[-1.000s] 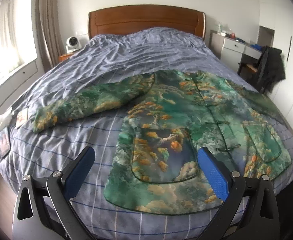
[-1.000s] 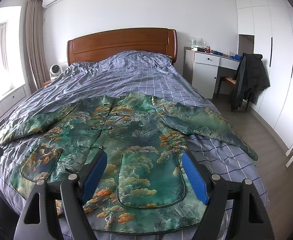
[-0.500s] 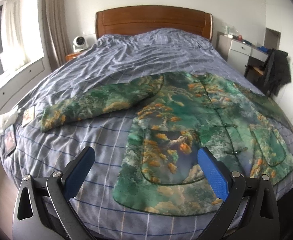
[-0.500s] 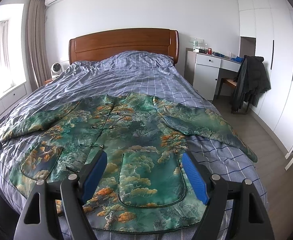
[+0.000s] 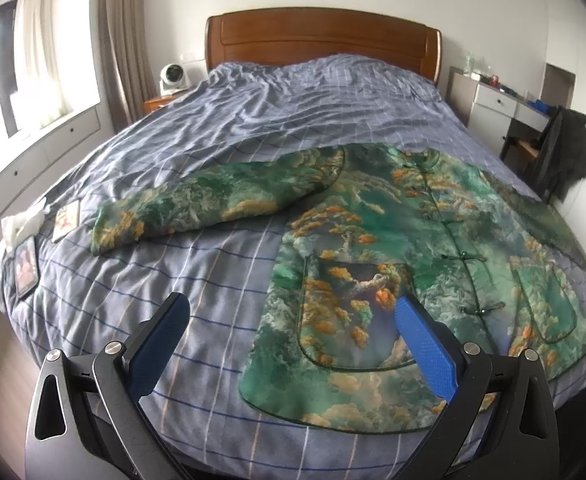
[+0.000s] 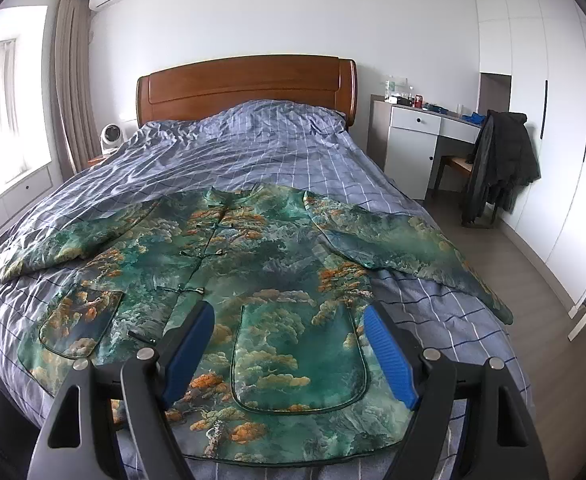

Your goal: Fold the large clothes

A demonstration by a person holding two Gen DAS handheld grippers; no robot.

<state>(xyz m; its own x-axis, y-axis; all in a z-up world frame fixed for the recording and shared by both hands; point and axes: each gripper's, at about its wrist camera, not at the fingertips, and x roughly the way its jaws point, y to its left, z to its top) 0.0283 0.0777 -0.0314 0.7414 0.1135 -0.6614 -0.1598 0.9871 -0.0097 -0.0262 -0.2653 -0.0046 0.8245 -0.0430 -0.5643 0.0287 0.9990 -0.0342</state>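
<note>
Blue-checked duvet [image 6: 277,148] covers the bed to its wooden headboard [image 6: 245,84]; green printed jacket [image 6: 253,264] lies flat, front up, along the bed's foot edge, sleeves spread toward both side edges; left gripper [image 5: 293,312] and right gripper [image 6: 289,320] hover above it, jaws spread, gripping nothing.

The jacket [image 6: 253,272] lies flat on the bed [image 6: 293,152], sleeves spread to both sides; the headboard [image 6: 245,84] stands behind; the tabletop [image 6: 433,110] stands right of the bed.
</note>
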